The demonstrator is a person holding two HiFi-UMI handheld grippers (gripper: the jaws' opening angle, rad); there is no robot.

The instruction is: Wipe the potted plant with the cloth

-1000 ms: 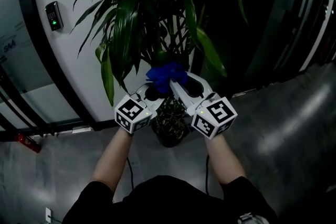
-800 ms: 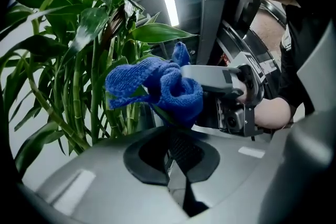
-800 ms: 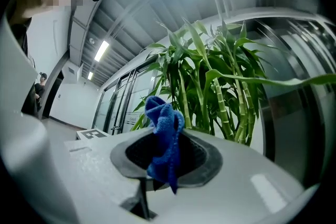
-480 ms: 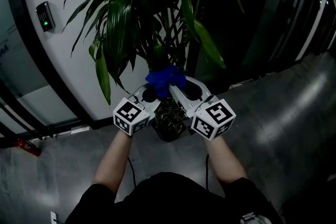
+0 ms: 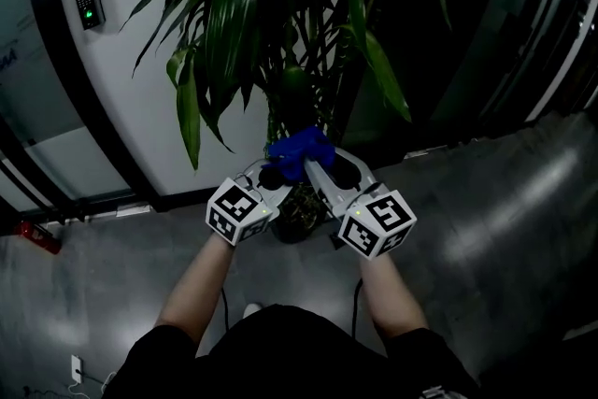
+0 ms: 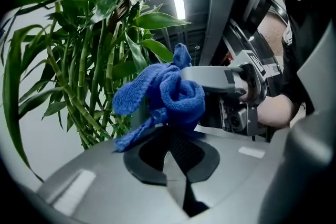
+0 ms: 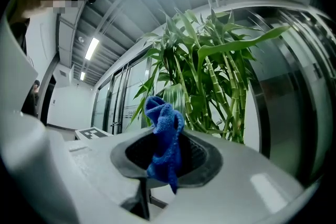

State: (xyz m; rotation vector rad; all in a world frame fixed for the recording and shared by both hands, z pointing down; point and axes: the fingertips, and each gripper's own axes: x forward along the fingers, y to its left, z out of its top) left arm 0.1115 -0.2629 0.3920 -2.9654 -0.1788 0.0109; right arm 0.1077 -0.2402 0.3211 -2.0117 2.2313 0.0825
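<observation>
A tall potted plant [image 5: 280, 14] with long green leaves and bamboo-like stems stands in a dark pot [image 5: 301, 212] on the floor against a white wall. A bunched blue cloth [image 5: 299, 148] hangs in front of its lower stems, above the pot. My left gripper [image 5: 277, 167] and right gripper [image 5: 310, 162] meet at the cloth, both shut on it. In the left gripper view the cloth [image 6: 168, 94] bulges over the closed jaws, with the right gripper [image 6: 210, 77] reaching in from the right. In the right gripper view the cloth [image 7: 165, 134] droops between the jaws, a pale leaf [image 7: 176, 96] just behind it.
A keypad [image 5: 89, 2] with a green light is on the wall at the upper left. Dark glass panels [image 5: 551, 23] rise at the right. A red object [image 5: 35, 236] lies on the grey floor at the far left. Leaves [image 5: 189, 112] hang low on the plant's left.
Both grippers stay together on the cloth and have dropped slightly in the head view, closer to the pot. The head camera has shifted a little.
</observation>
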